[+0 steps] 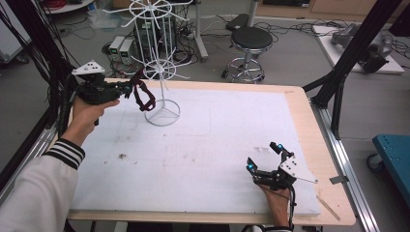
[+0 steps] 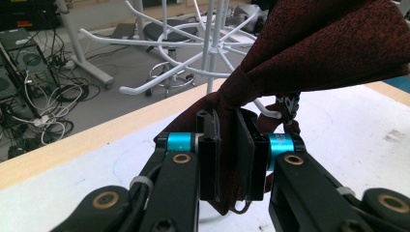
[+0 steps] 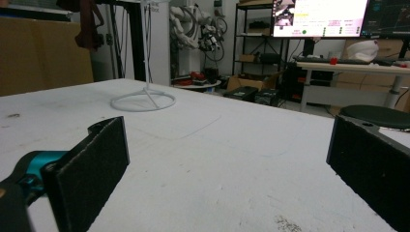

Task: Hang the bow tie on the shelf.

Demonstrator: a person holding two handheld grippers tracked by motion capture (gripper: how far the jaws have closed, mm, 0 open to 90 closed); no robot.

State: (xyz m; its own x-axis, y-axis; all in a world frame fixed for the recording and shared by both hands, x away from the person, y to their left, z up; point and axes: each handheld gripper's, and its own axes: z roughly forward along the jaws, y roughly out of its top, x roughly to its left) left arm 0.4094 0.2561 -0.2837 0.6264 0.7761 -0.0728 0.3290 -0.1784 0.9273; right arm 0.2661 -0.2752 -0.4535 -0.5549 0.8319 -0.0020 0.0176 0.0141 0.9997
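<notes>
White table mat [image 1: 203, 145] lies bare between wire rack [image 1: 162, 72] and right hand-held gripper [image 1: 267, 157].

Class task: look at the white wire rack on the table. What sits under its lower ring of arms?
Under the white wire rack's arms, the left gripper holds a dark red cloth item beside the pole, above the ring base. The cloth hides any hook contact.

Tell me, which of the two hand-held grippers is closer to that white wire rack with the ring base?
Left. The left gripper is right beside the white wire rack, clamping a dark red fabric band. The right gripper sits open at the table's near right.
</notes>
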